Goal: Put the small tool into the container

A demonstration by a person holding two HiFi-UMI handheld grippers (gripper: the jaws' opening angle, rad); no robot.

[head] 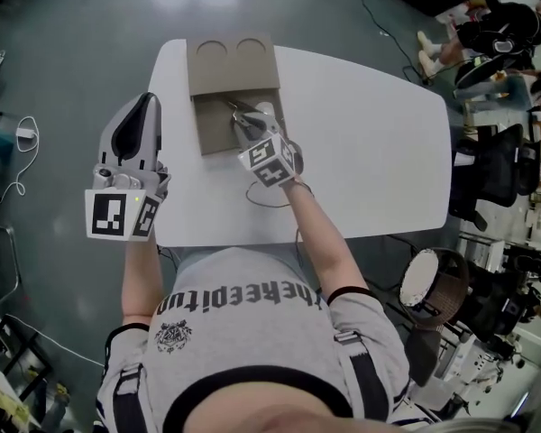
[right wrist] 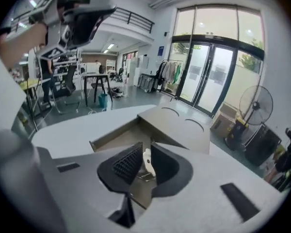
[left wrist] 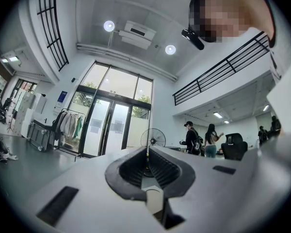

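Note:
A brown cardboard container (head: 233,61) stands at the far side of the white table (head: 370,142), and its open tray (head: 215,132) faces me. My right gripper (head: 243,117) reaches down into that tray. In the right gripper view, the small white tool (right wrist: 146,160) with a metal end sits between the jaws of the right gripper (right wrist: 144,158), which are closed on it just above the tray floor (right wrist: 117,139). My left gripper (head: 142,106) is held over the table's left edge, away from the container. In its own view the left gripper (left wrist: 147,154) points upward, shut and empty.
The container's lid (right wrist: 179,123) has two round cut-outs. A thin cable (head: 269,197) loops on the table near my right wrist. People and chairs (head: 496,34) are at the far right, a round stool (head: 426,280) stands right of the table, and cables lie on the floor at left.

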